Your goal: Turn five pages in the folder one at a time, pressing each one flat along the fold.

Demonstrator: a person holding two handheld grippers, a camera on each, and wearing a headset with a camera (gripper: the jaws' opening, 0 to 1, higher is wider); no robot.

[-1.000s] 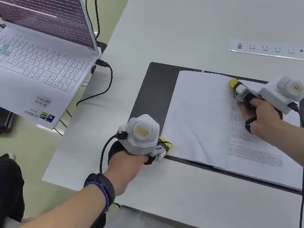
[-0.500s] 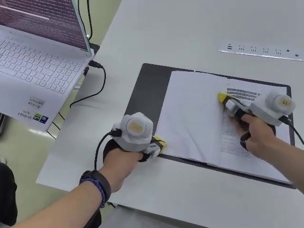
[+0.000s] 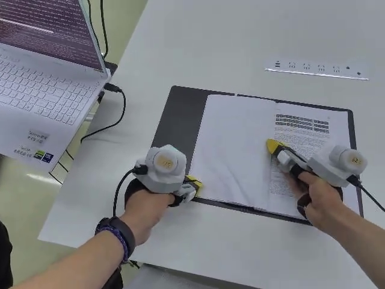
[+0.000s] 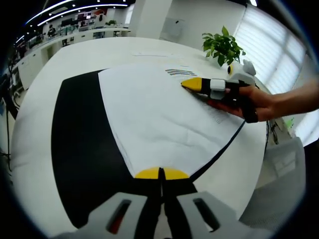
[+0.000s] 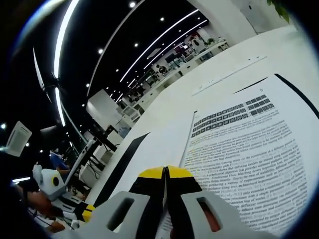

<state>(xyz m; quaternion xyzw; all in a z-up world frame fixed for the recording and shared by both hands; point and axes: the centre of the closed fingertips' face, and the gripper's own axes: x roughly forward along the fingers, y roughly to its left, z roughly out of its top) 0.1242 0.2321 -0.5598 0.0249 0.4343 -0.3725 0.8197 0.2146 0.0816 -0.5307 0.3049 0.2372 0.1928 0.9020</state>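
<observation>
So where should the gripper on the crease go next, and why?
Probably slide the right gripper, jaws shut, down the fold toward the near edge of the folder. Its tips sit midway along the fold, so the lower stretch looks unpressed, while the left gripper rests at the turned page corner.

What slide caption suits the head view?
Right gripper on the fold of the open folder, left gripper at its edge.
</observation>
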